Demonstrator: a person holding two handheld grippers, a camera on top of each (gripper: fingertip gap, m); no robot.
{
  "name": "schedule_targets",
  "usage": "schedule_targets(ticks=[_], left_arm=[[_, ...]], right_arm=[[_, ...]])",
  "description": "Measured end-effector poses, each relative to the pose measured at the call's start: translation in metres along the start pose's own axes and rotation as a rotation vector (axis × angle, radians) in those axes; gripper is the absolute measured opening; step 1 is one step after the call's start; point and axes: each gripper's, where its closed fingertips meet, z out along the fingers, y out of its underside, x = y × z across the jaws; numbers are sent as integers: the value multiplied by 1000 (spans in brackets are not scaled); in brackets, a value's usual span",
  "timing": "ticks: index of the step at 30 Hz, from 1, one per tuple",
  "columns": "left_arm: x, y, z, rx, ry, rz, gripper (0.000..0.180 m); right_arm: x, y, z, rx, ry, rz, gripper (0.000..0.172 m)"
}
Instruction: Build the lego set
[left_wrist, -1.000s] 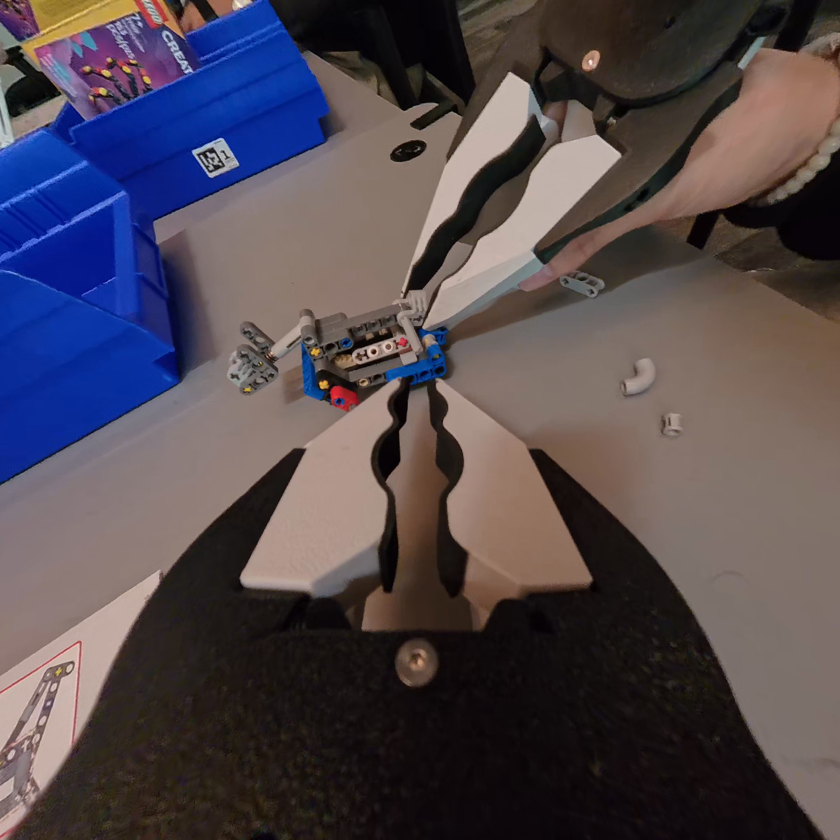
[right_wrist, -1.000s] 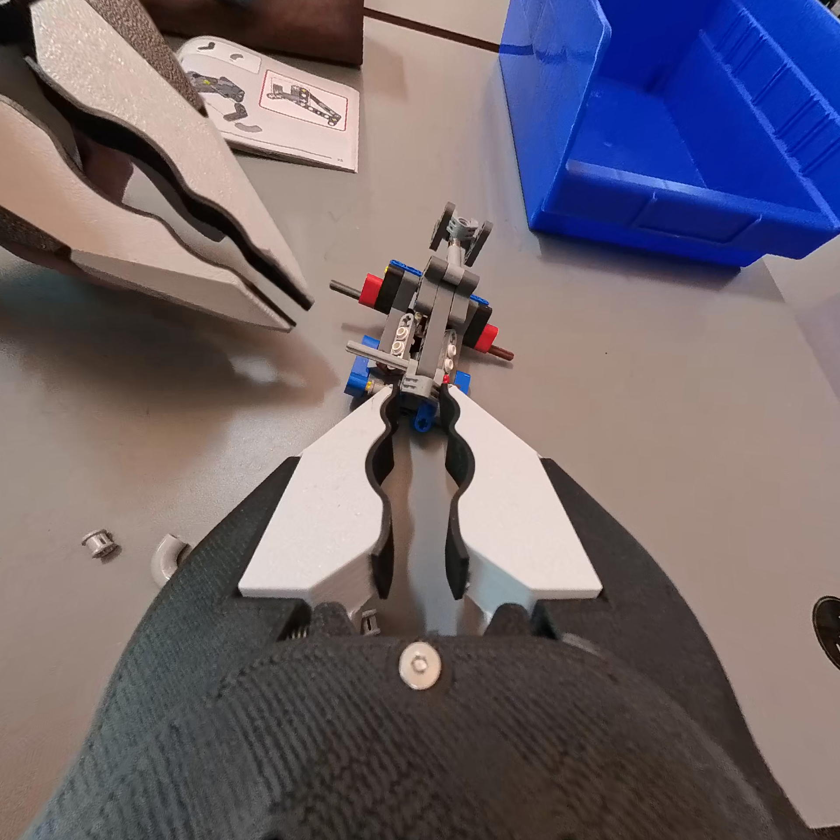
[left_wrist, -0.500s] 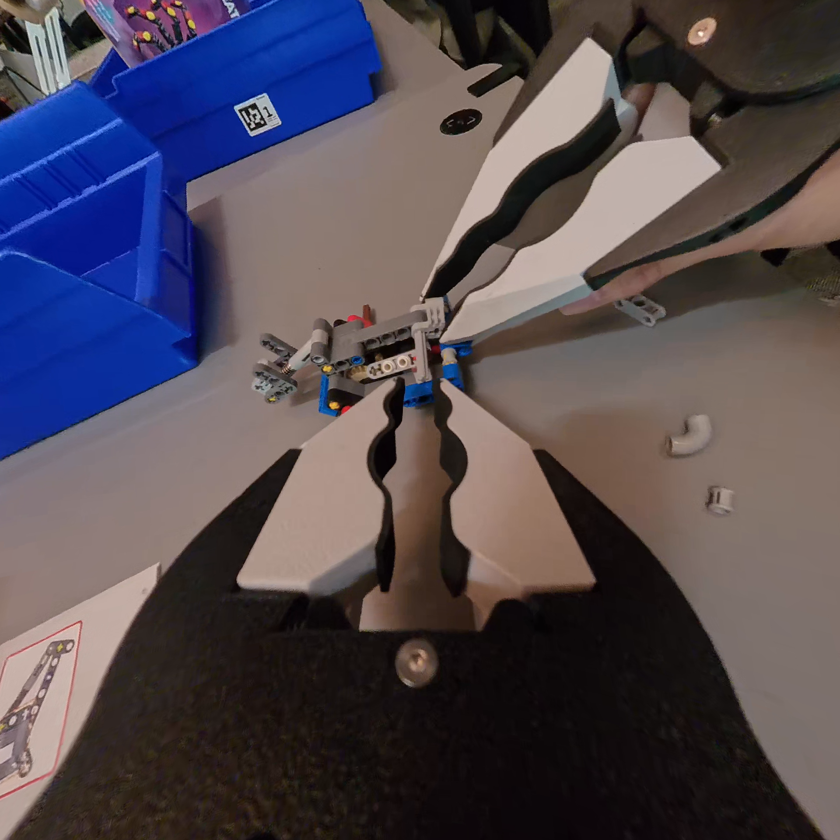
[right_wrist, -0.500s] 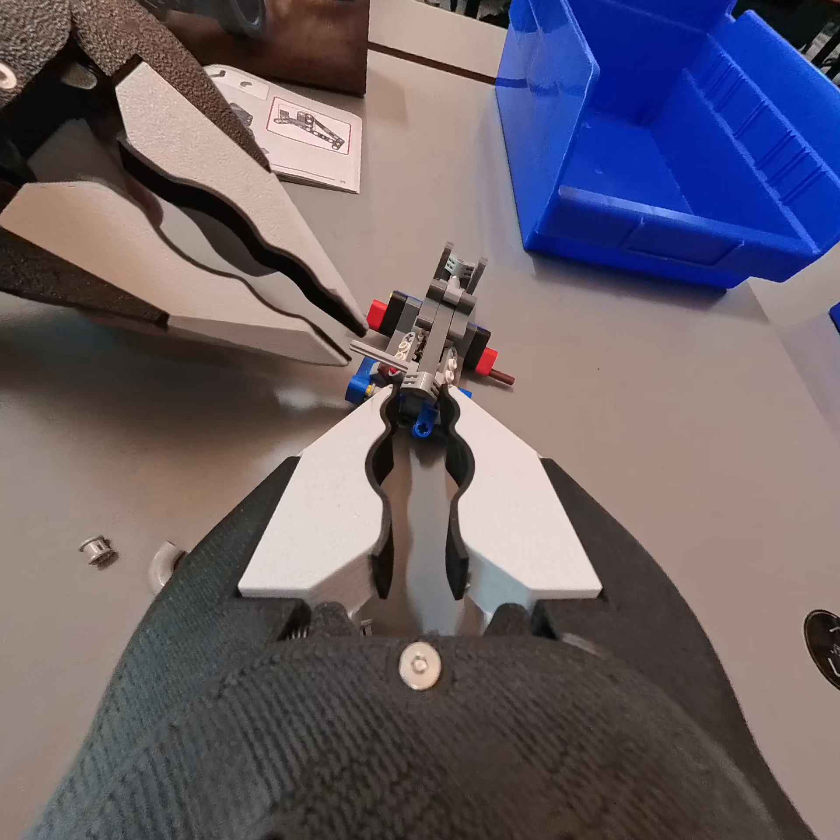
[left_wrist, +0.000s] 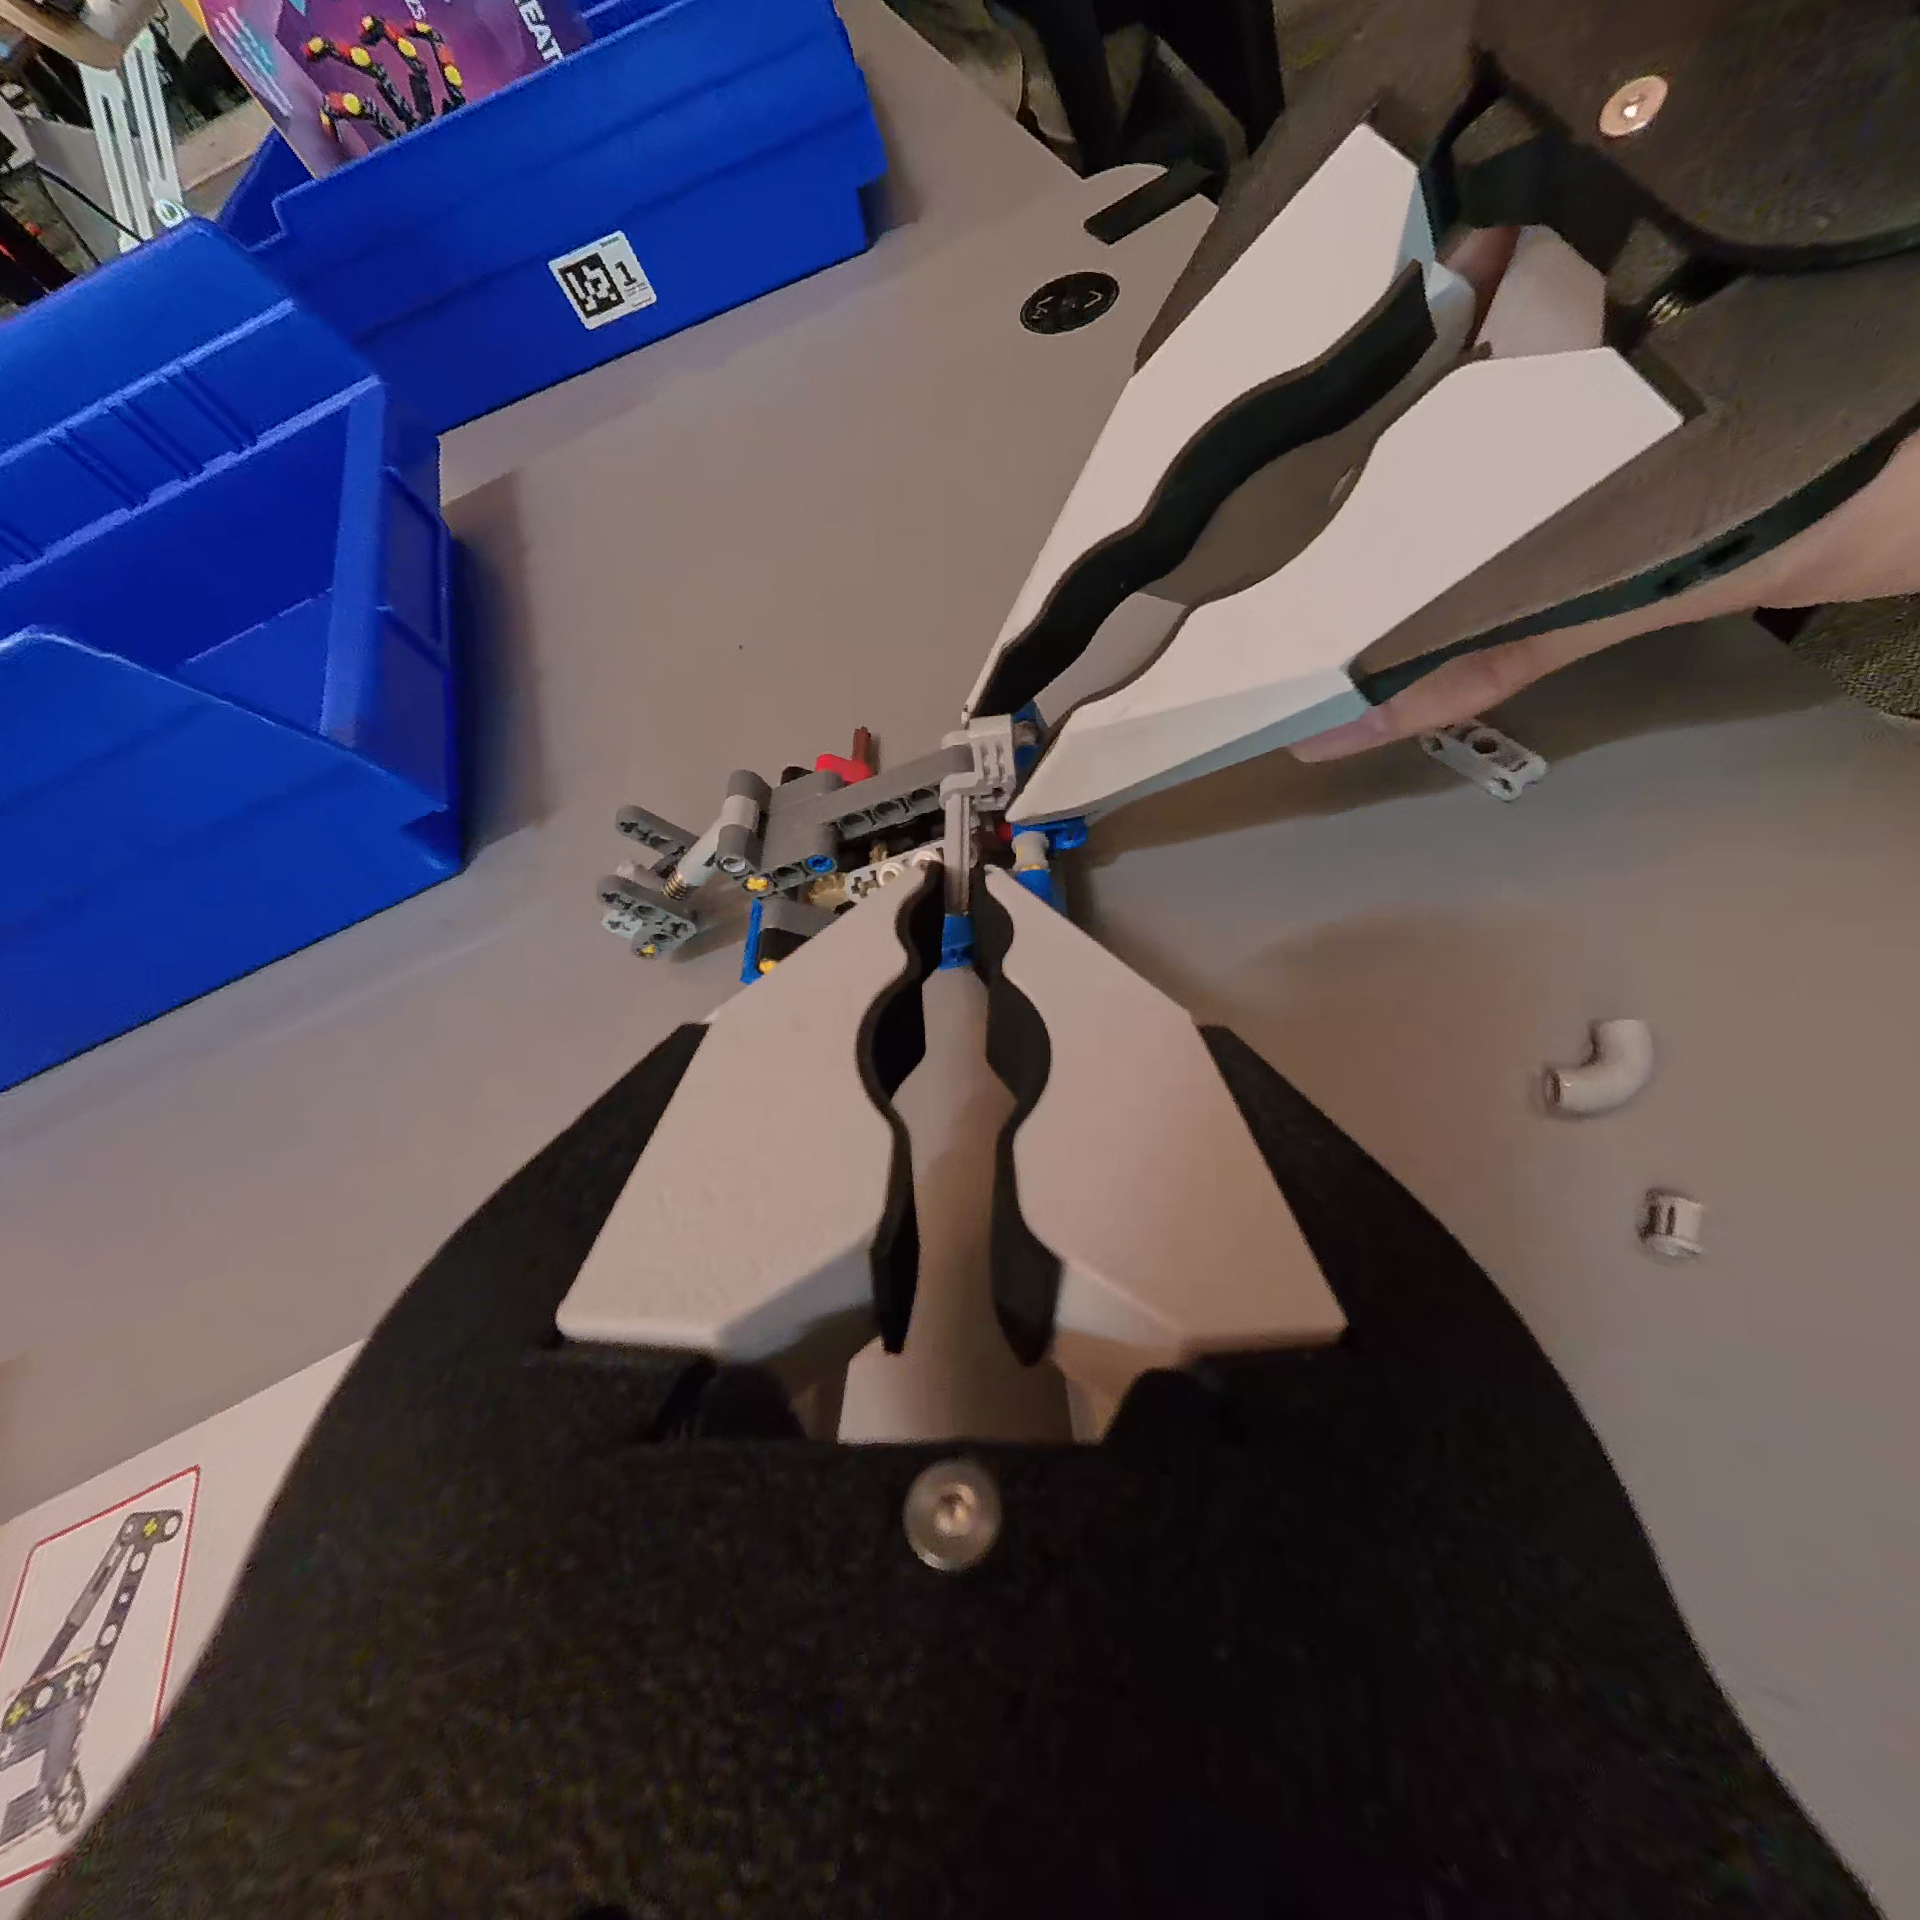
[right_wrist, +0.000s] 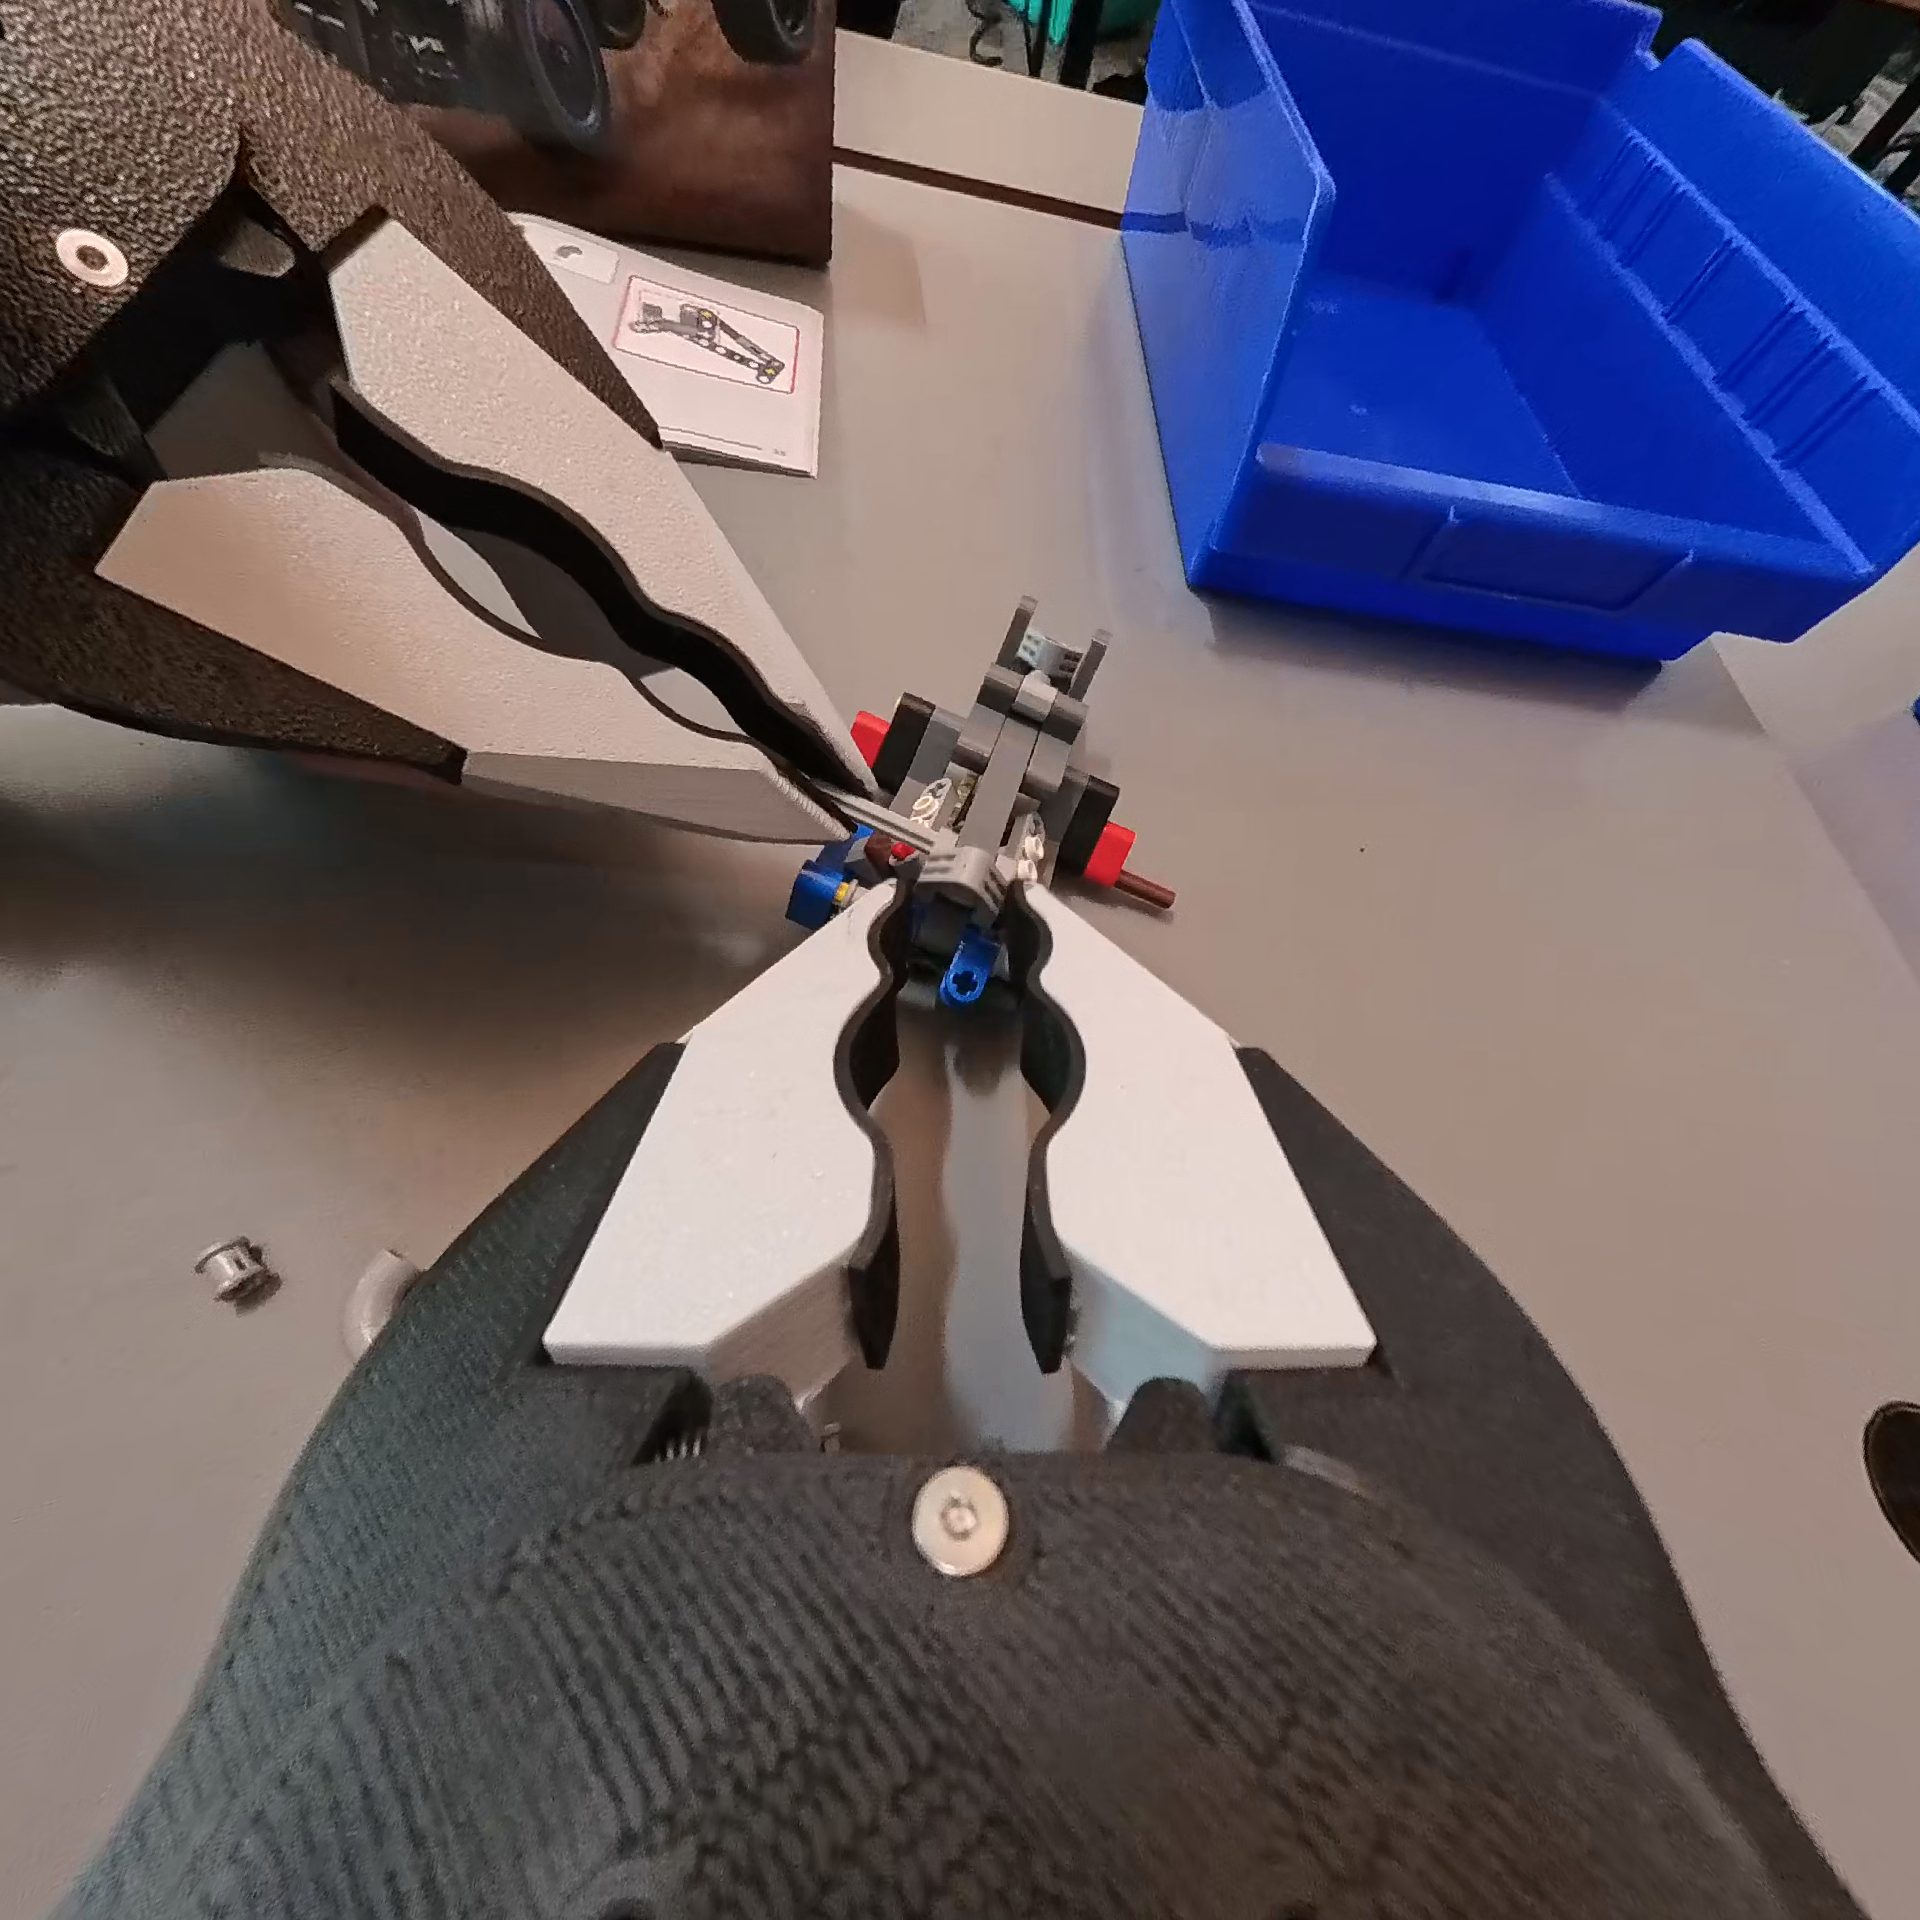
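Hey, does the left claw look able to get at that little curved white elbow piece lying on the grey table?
Probably not right now: the left claw is shut on a thin grey axle of the brick model, though the table around the curved white elbow piece lies open.

Two hand-held grippers with white fingers and black pads: left gripper (left_wrist: 954, 883), right gripper (right_wrist: 961, 914). One brick-built model of grey, blue, red and black plastic parts (left_wrist: 831, 831). Three blue plastic storage bins across the two views (left_wrist: 208, 665) (left_wrist: 582, 187) (right_wrist: 1507, 343). Three loose light-grey pieces: one curved elbow (left_wrist: 1595, 1081), one small bushing (left_wrist: 1671, 1226), one short holed beam (left_wrist: 1481, 746). One printed instruction sheet (right_wrist: 717, 364). Two printed cardboard boxes (left_wrist: 416, 62) (right_wrist: 623, 104).
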Motion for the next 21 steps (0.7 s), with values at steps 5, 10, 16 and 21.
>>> schedule_targets(ticks=[5, 10, 16, 21], left_arm=[[1, 0, 2, 1, 5, -6, 1], [1, 5, 2, -8, 23, -24, 1], [1, 8, 5, -32, 20, 34, 0], [-1, 9, 8, -47, 28, 10, 0]], right_arm=[[1, 2, 2, -19, -9, 20, 16], [-1, 3, 5, -33, -15, 12, 15], [0, 2, 5, -27, -37, 4, 15], [2, 3, 6, -32, -30, 0, 15]])
